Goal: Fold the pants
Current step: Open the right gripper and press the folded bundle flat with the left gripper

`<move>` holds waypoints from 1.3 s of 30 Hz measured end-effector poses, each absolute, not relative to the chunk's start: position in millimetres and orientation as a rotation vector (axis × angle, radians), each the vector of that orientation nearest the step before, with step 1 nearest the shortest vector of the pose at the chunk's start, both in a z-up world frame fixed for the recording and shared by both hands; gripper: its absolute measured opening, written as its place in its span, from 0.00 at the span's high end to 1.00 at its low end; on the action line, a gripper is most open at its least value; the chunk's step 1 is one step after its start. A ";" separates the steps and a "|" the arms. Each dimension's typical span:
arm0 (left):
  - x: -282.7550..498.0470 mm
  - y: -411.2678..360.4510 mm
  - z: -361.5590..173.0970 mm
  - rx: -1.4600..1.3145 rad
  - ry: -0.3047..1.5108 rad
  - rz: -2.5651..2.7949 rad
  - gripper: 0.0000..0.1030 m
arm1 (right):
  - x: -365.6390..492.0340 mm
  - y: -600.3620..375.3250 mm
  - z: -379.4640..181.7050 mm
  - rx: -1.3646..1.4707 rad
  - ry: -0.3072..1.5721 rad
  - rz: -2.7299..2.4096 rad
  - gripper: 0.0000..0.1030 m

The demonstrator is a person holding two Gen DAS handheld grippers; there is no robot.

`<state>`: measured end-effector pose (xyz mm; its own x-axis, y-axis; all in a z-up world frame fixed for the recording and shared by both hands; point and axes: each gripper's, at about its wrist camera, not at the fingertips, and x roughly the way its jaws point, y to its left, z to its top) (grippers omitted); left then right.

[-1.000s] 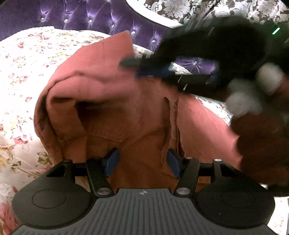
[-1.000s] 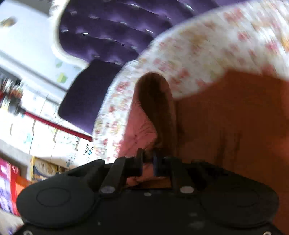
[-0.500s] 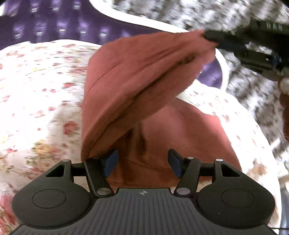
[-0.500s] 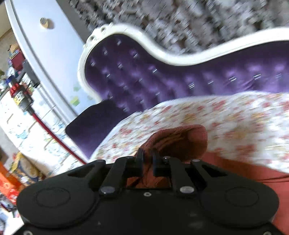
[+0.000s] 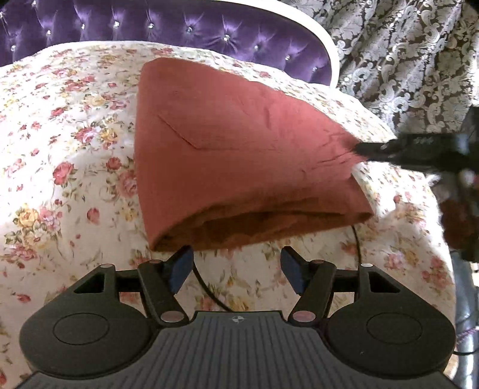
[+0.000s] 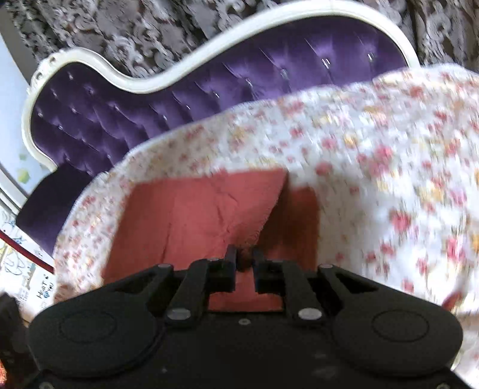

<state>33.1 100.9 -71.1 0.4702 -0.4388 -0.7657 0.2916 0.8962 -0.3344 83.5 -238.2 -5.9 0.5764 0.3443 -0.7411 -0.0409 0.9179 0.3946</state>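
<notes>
The rust-red pants (image 5: 239,155) lie folded in a thick wedge on the floral bedspread (image 5: 60,149). My left gripper (image 5: 236,266) is open and empty, just in front of the fold's near edge, with blue pads apart. My right gripper (image 5: 359,148) comes in from the right and pinches the right corner of the top layer, lifting it slightly. In the right wrist view the right gripper (image 6: 245,263) is shut on that pants (image 6: 191,218) corner, with the cloth spread ahead of it; this view is blurred.
A purple tufted headboard (image 5: 179,27) with a white frame runs behind the bed. A patterned curtain (image 5: 404,54) hangs at the back right. A thin black cable (image 5: 209,294) loops on the bedspread near my left gripper. The bed's right edge (image 5: 449,269) drops off nearby.
The right gripper has carried the pants corner across and down, laying the top layer over into a flat fold. The left gripper has drawn back from the cloth and stays open.
</notes>
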 end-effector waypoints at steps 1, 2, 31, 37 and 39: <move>32.0 104.1 -66.1 -0.175 0.987 -0.468 0.39 | 80.7 -238.8 -11.5 0.343 0.935 0.219 0.77; 31.4 107.0 -60.5 -0.191 0.988 -0.494 0.39 | 78.5 -239.7 -13.5 0.338 0.931 0.207 0.67; 114.9 110.9 -76.5 -0.117 0.941 -0.303 0.24 | 67.0 -230.3 -20.5 0.472 0.871 0.172 0.52; 109.5 119.2 -81.1 -0.171 0.948 -0.295 0.20 | 99.0 -222.8 -41.8 0.399 0.965 0.229 0.51; 108.9 119.7 -81.4 -0.179 0.941 -0.296 0.20 | 106.4 -223.9 -57.9 0.470 0.987 0.263 0.47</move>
<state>108.9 119.7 -81.4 0.5526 -0.3260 -0.7670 0.1715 0.9451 -0.2782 106.4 -223.9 -57.9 0.5313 0.4192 -0.7362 -0.0023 0.8697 0.4935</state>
